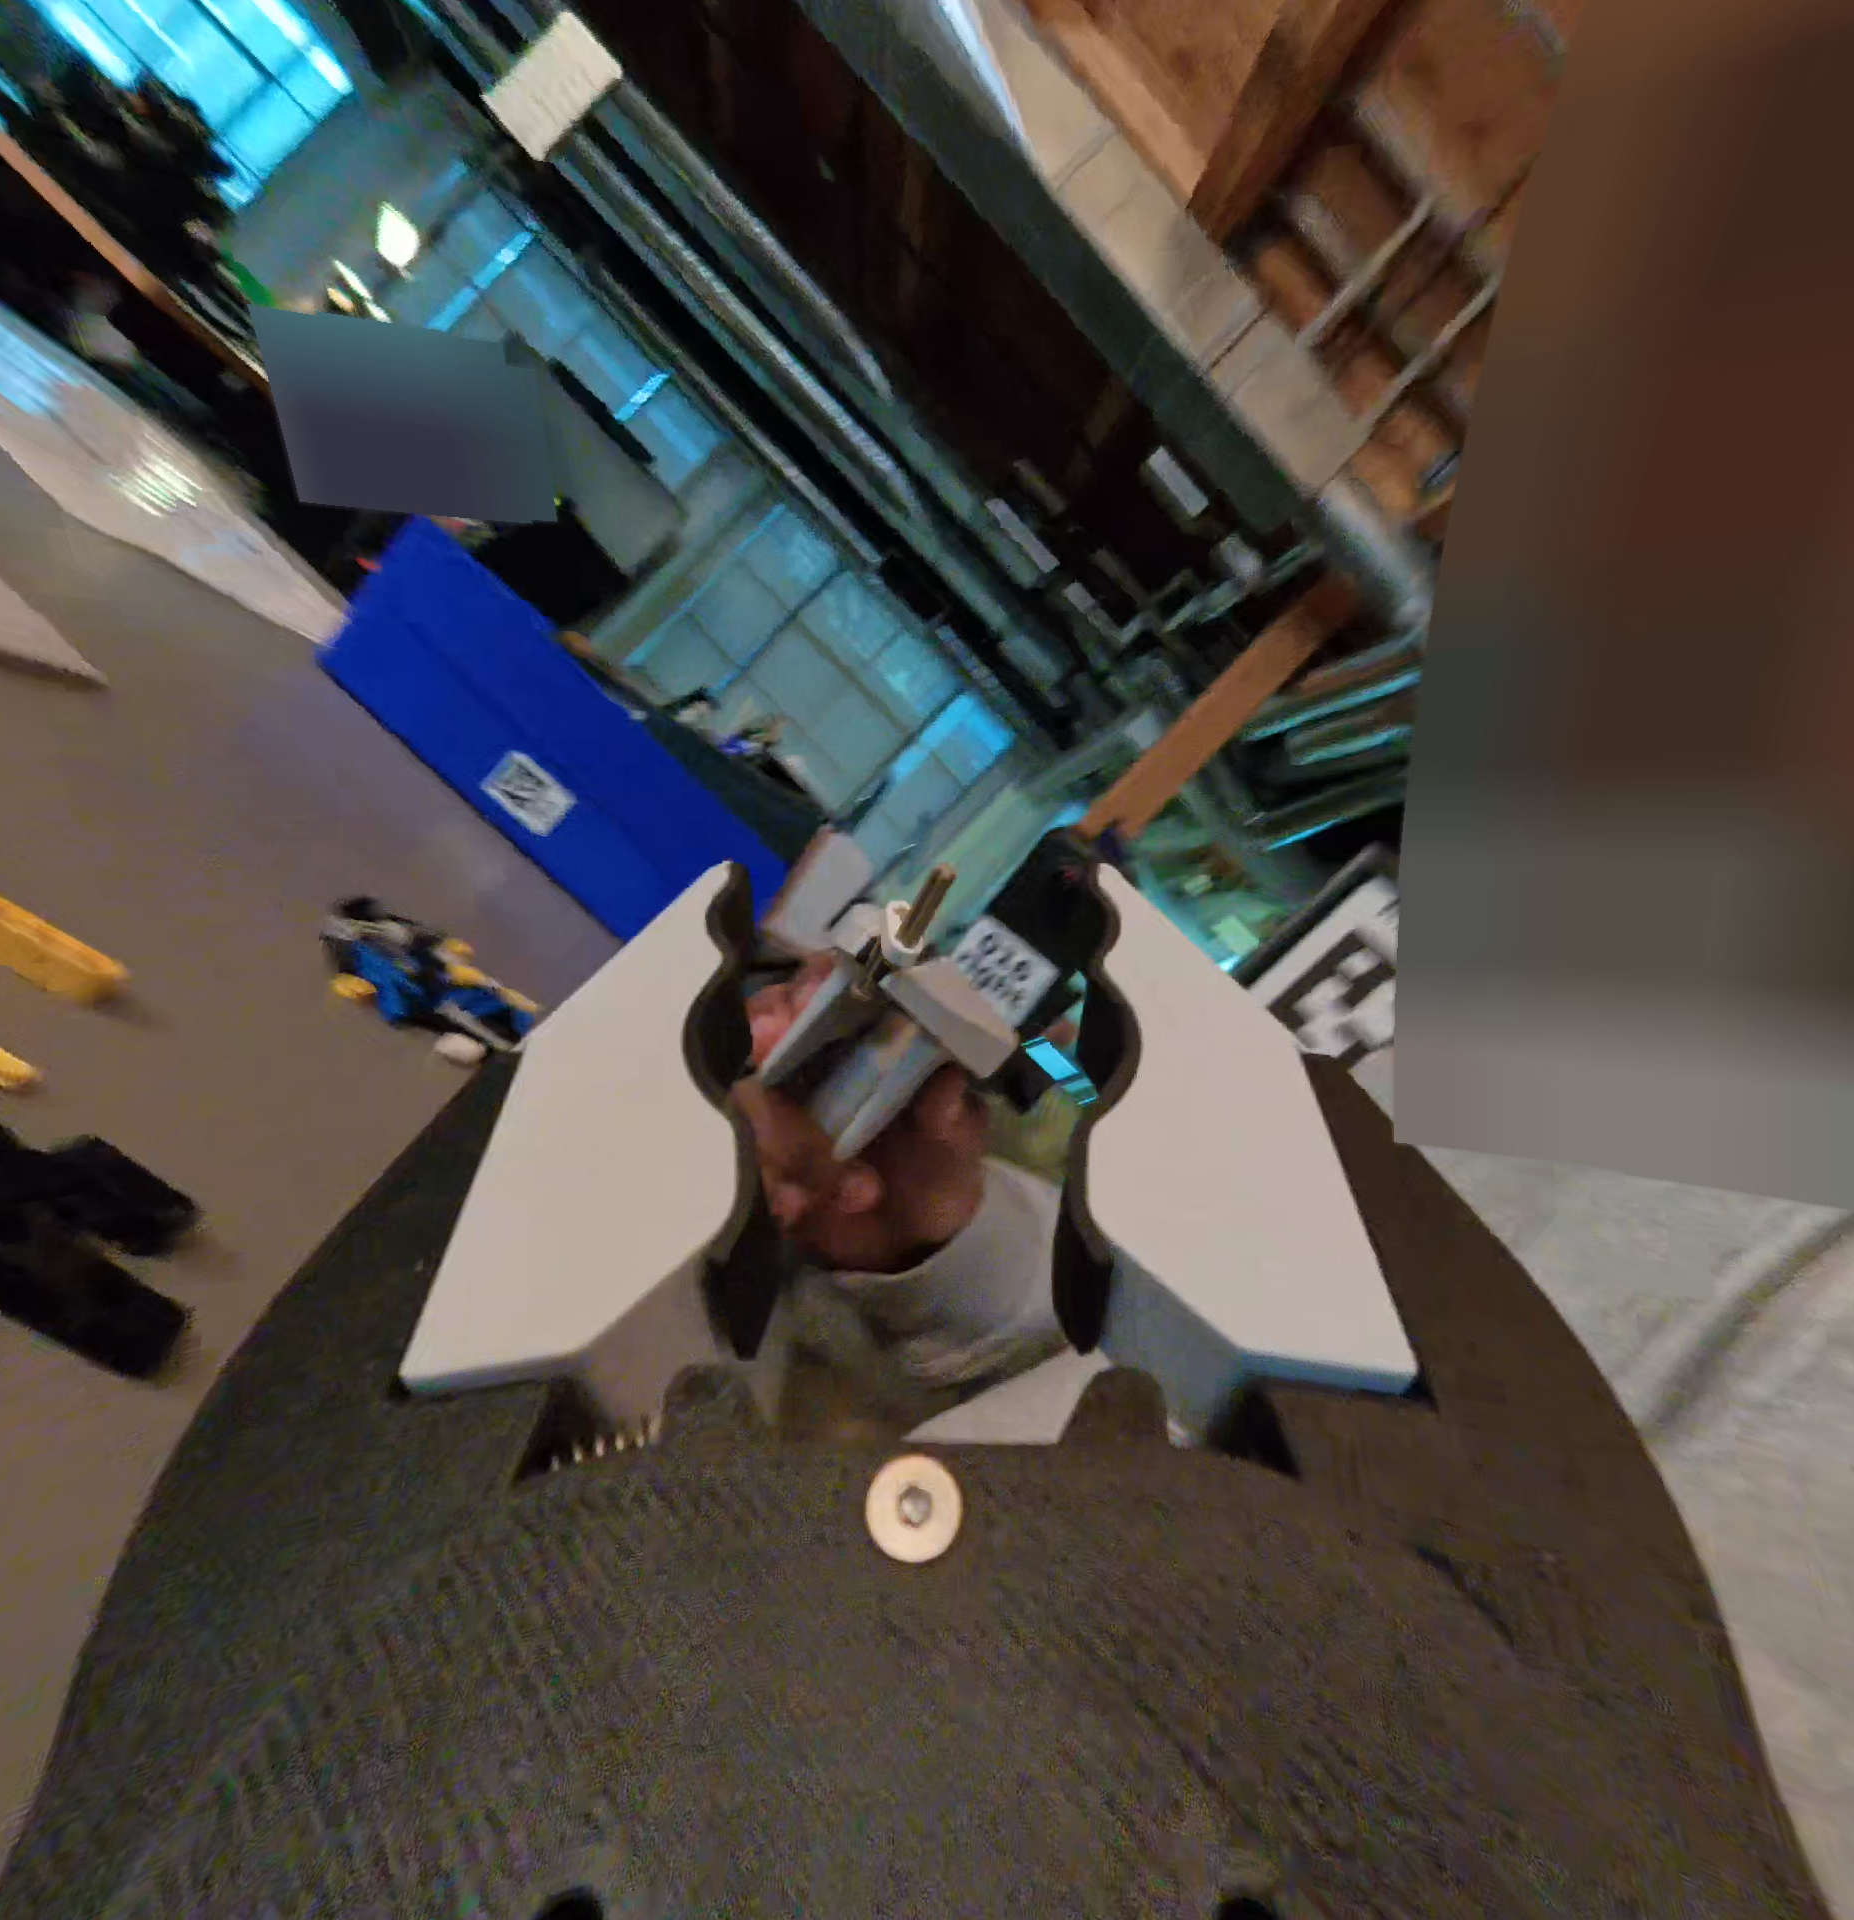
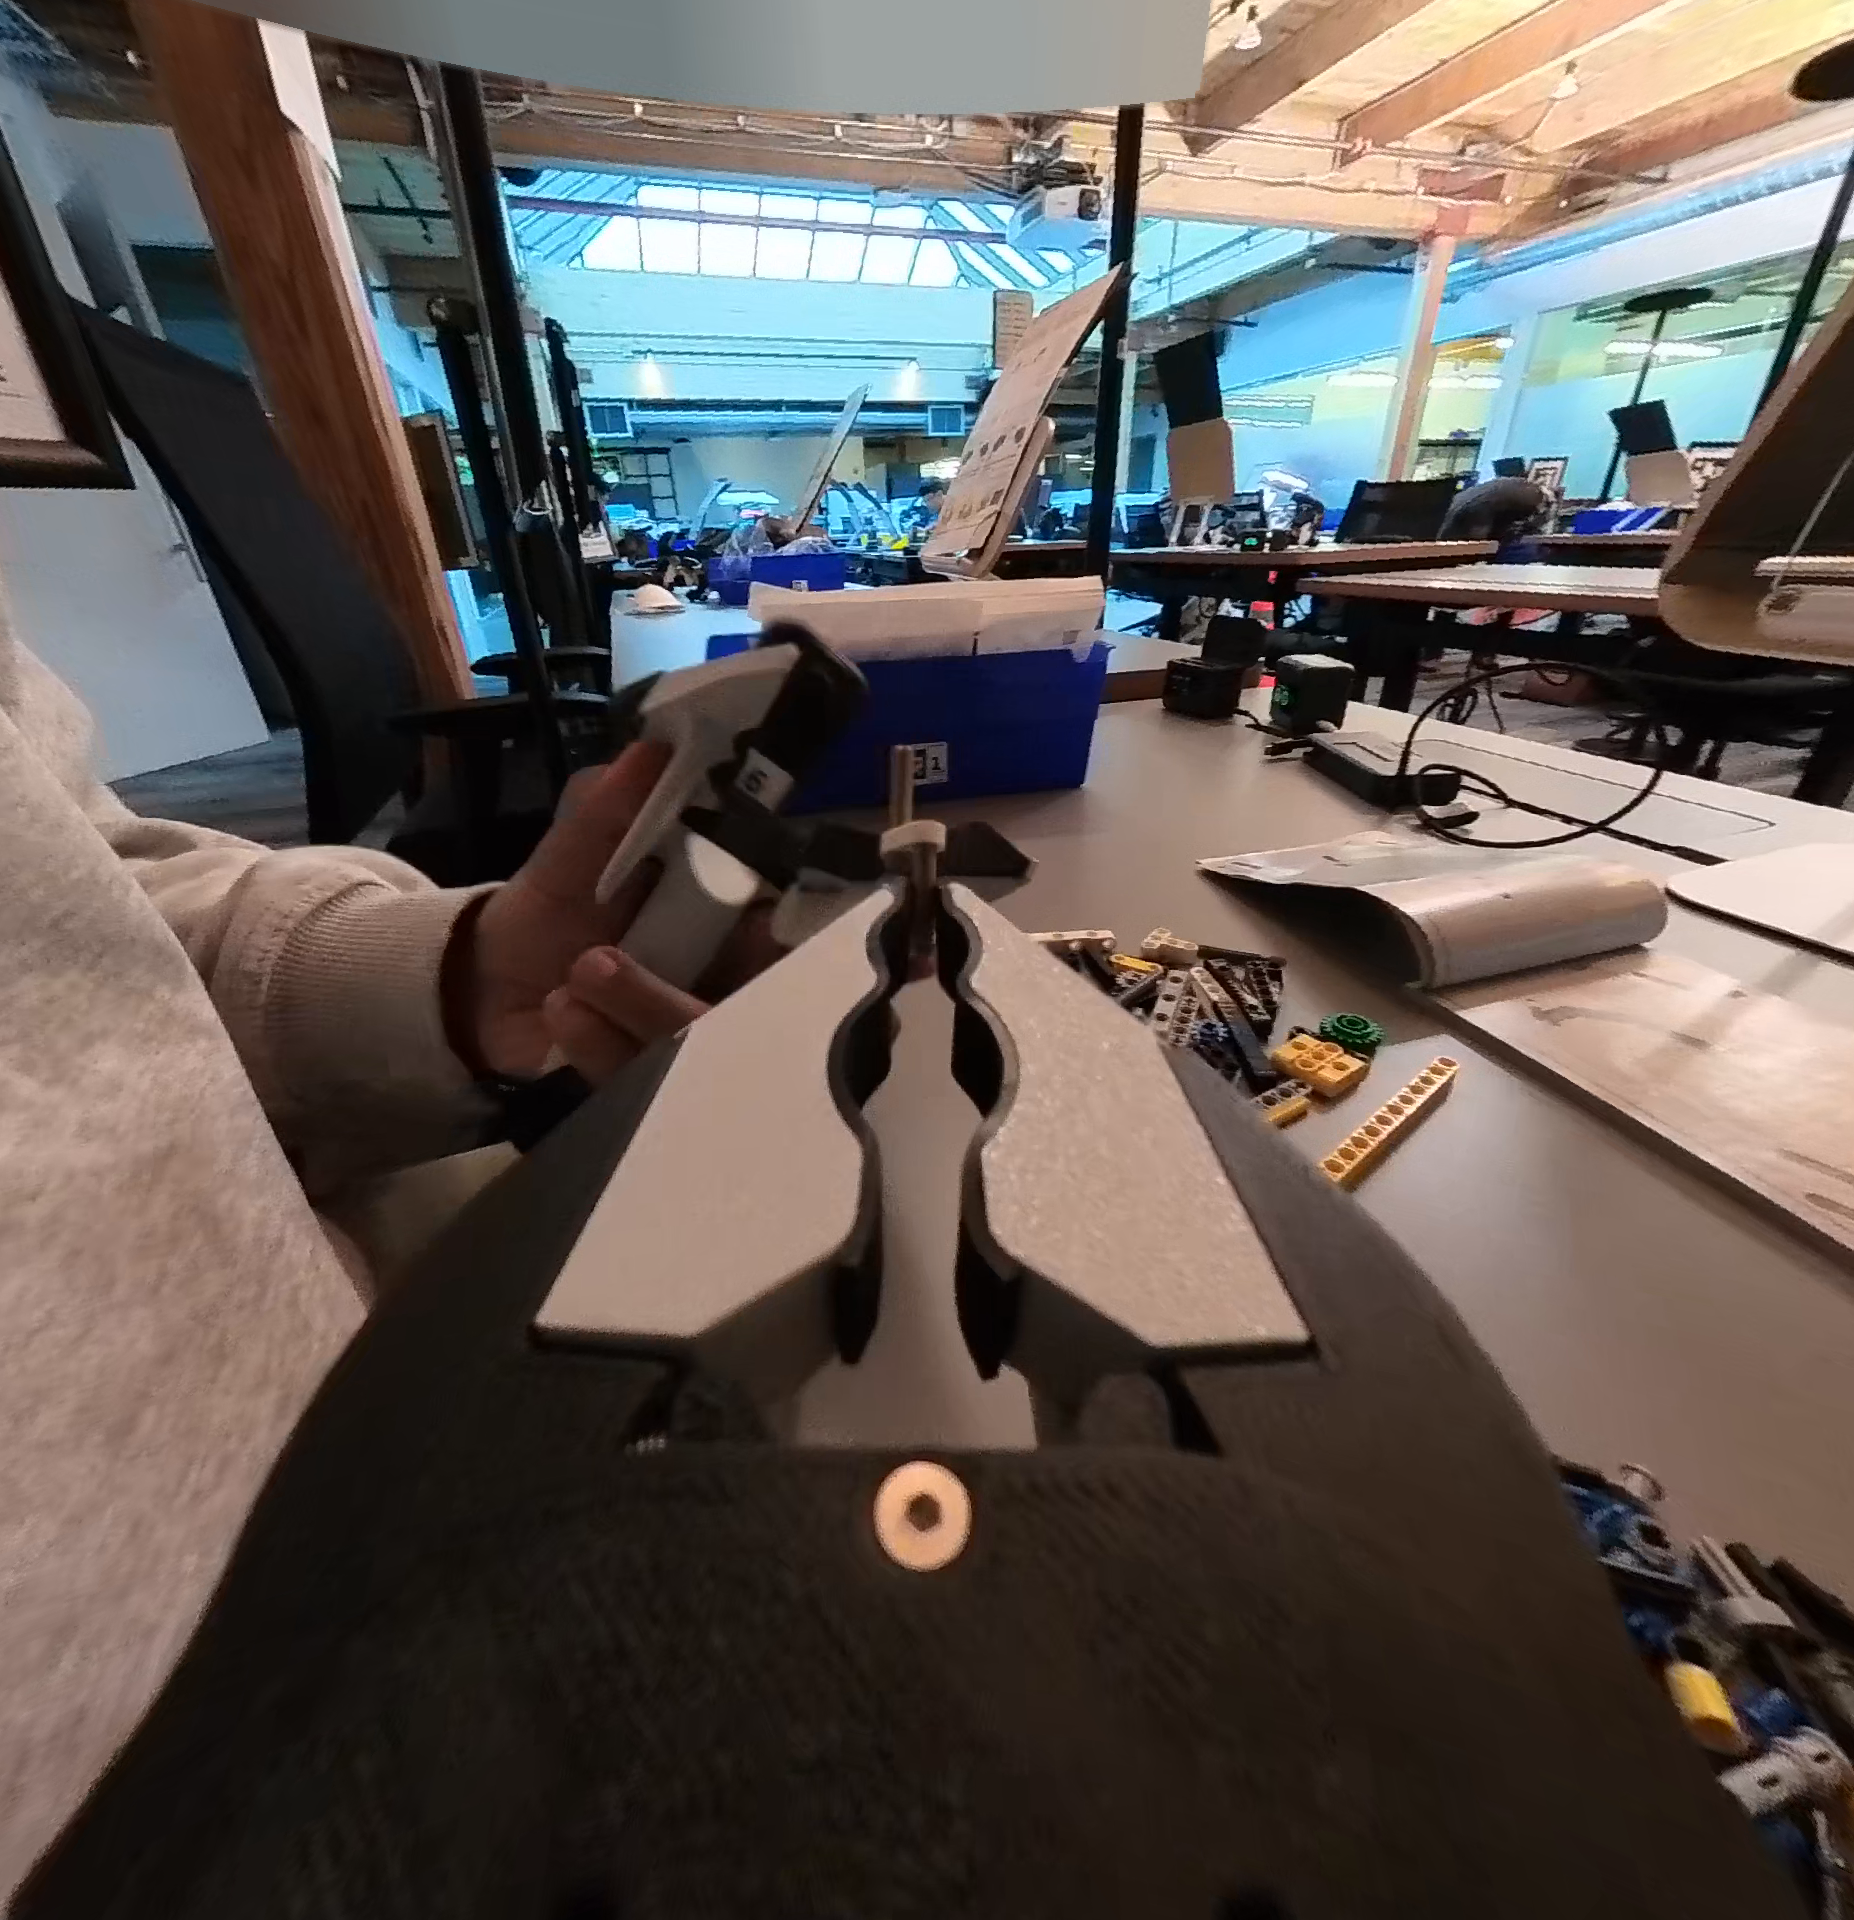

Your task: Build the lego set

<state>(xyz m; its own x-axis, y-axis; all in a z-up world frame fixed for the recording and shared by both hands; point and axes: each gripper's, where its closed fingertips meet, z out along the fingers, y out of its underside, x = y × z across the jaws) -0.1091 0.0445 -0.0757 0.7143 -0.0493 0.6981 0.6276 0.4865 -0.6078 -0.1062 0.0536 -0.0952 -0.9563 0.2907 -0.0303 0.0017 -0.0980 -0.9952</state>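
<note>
My right gripper (image 2: 921, 916) is shut on a thin grey axle (image 2: 906, 790) that stands up from its tips, with a white bush (image 2: 910, 836) threaded on it. My left gripper (image 1: 915, 894) is open, its fingers wide apart on either side of the axle (image 1: 931, 891) and bush (image 1: 905, 927), not touching them. It also shows in the right wrist view (image 2: 736, 748), held in a hand. Both are held in the air above the grey table (image 2: 1525, 1299). Loose lego pieces (image 2: 1193, 987) lie on the table beyond the right gripper.
A yellow beam (image 2: 1390, 1117), a green gear (image 2: 1352, 1032) and a yellow block (image 2: 1316, 1060) lie right of the pile. A partly built blue and black model (image 2: 1733, 1662) sits at the lower right. An open booklet (image 2: 1453, 904) and a blue bin (image 2: 964, 717) lie farther back.
</note>
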